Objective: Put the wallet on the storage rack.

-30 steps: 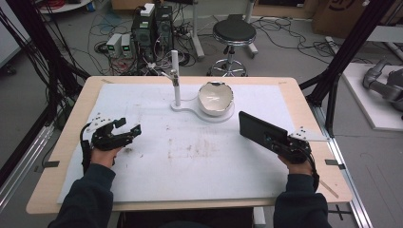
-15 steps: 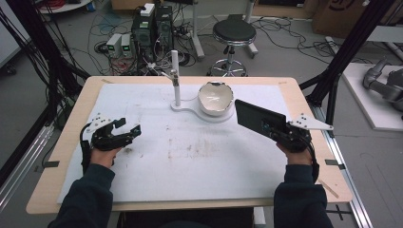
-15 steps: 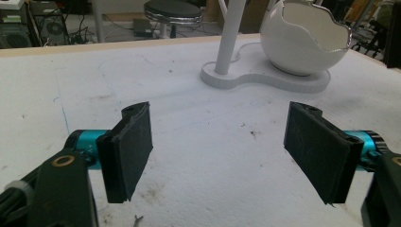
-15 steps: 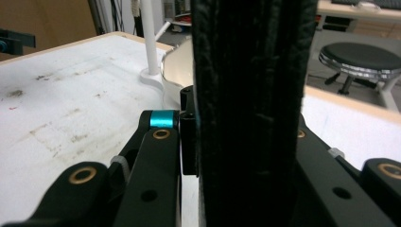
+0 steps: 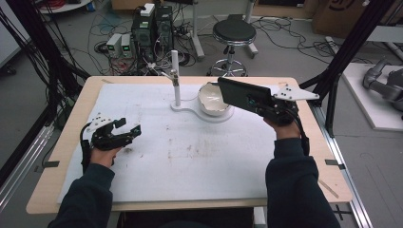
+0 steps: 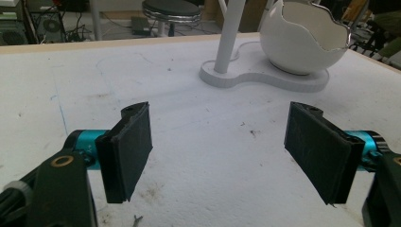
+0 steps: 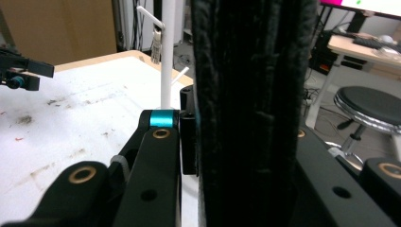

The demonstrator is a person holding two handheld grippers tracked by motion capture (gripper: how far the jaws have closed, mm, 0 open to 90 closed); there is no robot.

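We hold a flat black wallet (image 5: 240, 94) clamped in the right gripper (image 5: 266, 102), lifted over the white eggshell bowl (image 5: 211, 99) at the table's far side. We keep it level and lower gently while the left gripper (image 5: 124, 132), jaws wide and empty, rests near left.

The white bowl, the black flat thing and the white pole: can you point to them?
white bowl (image 6: 302, 45), left gripper view, outer wall.
black flat thing (image 5: 240, 92), high view, its face.
white pole (image 5: 175, 78), high view, mid shaft.

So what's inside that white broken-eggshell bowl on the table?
The bowl shows only smooth white inner wall in the left gripper view; its bottom is hidden by the rim. From above, the black flat object held by the right gripper covers part of the opening.
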